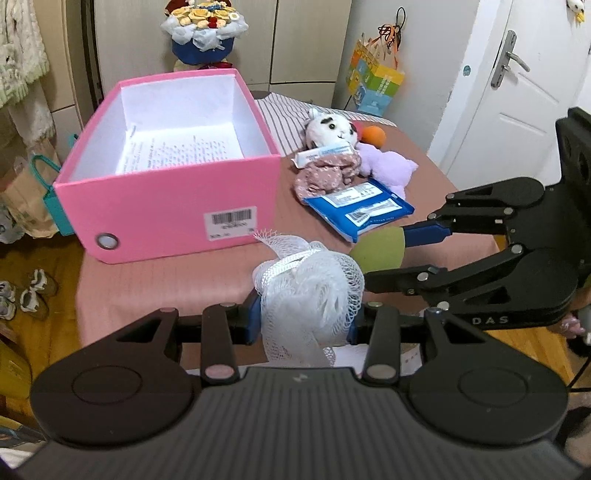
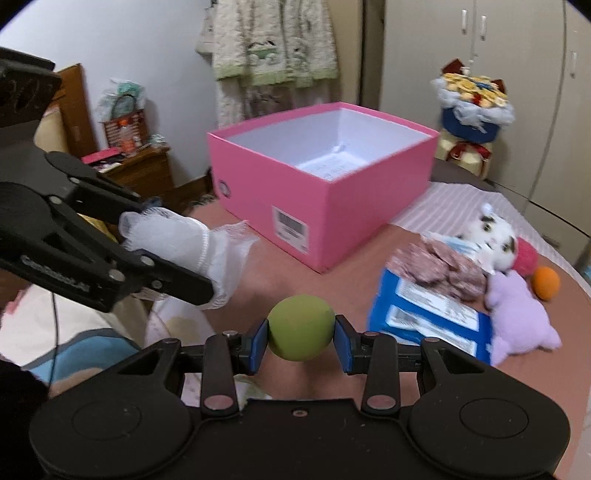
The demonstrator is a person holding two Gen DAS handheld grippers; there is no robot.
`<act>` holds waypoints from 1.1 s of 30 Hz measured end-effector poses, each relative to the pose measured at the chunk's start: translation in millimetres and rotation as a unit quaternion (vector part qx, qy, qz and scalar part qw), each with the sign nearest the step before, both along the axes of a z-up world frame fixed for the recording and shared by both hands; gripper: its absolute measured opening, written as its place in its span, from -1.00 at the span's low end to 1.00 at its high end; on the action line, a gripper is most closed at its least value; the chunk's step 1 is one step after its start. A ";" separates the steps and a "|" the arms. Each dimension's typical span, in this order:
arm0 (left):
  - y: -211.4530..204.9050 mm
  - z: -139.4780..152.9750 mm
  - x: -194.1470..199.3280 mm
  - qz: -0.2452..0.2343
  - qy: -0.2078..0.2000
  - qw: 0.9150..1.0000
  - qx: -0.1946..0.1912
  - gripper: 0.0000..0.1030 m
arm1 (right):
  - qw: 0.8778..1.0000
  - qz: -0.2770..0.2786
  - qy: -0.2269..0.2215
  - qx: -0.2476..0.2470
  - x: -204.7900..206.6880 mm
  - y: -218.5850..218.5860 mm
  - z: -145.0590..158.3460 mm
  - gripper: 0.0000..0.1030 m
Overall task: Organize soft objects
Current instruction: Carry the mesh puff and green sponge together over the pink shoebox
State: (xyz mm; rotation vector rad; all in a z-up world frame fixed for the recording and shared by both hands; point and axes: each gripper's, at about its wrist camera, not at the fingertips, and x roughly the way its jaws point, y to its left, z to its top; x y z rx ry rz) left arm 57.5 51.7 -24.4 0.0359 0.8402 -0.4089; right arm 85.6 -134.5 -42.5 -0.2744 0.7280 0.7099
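Note:
My left gripper is shut on a white mesh bath puff, held above the pink tablecloth in front of the open pink box. The same puff shows at the left of the right wrist view. My right gripper is shut on a green ball, its blue pads pressing both sides; that ball also peeks out beside the puff. The box holds only a printed sheet. A white plush, a purple plush, a floral fabric piece and an orange ball lie to the right.
A blue wipes packet lies by the plush pile. A flower bouquet stands behind the box. A white door is at the right, and shoes sit on the wooden floor left of the table.

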 end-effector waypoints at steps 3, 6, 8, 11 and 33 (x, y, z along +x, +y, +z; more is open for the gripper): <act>9.3 10.0 -1.1 0.008 -0.015 1.000 0.016 -0.22 | 1.000 0.013 0.001 0.007 2.3 7.1 10.4 -0.16; 18.2 18.1 3.1 0.024 -0.033 0.999 0.029 -0.22 | 1.000 0.022 -0.008 0.005 8.7 14.8 18.8 -0.16; 24.4 23.6 8.3 0.026 -0.036 0.999 0.021 -0.22 | 1.000 0.024 -0.012 0.004 16.5 21.1 23.0 -0.16; 31.3 32.5 21.3 0.028 -0.054 0.998 0.016 -0.22 | 1.000 0.026 -0.017 0.005 31.3 29.0 28.3 -0.16; 46.6 24.4 260.2 0.058 -0.039 0.997 -0.040 -0.19 | 0.999 0.032 -0.044 0.007 221.6 62.9 57.9 -0.15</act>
